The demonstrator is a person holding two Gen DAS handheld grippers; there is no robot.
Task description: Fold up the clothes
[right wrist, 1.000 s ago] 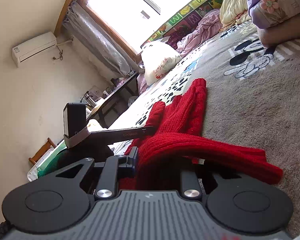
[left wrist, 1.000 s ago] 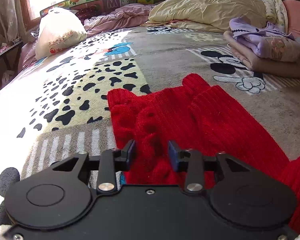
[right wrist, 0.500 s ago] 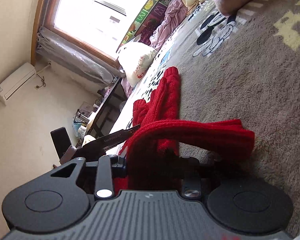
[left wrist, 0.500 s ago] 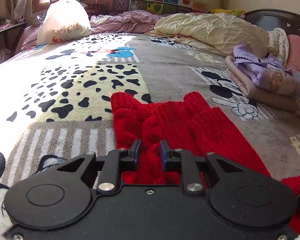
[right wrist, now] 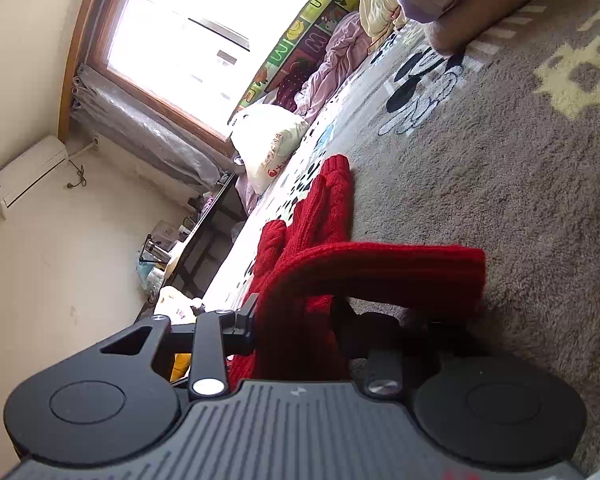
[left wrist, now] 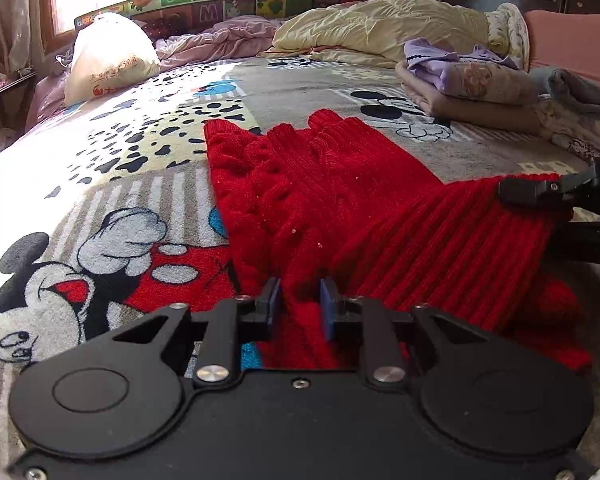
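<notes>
Between the left gripper fingers sits the red sweater.

Daylight enters through the window, far ahead and left of the left tool. The panes are overexposed to plain white in both views. Direct sun strikes the blanket left of that tool, where the pattern washes out; the grey area to the right is evenly lit. The red sweater is sharp, its knit ribs legible. Soft shadow lies beneath the raised sleeve ahead of the right tool. Fisheye distortion bows the bed and darkens the frame corners. The right view is strongly rolled. No motion blur is evident.
</notes>
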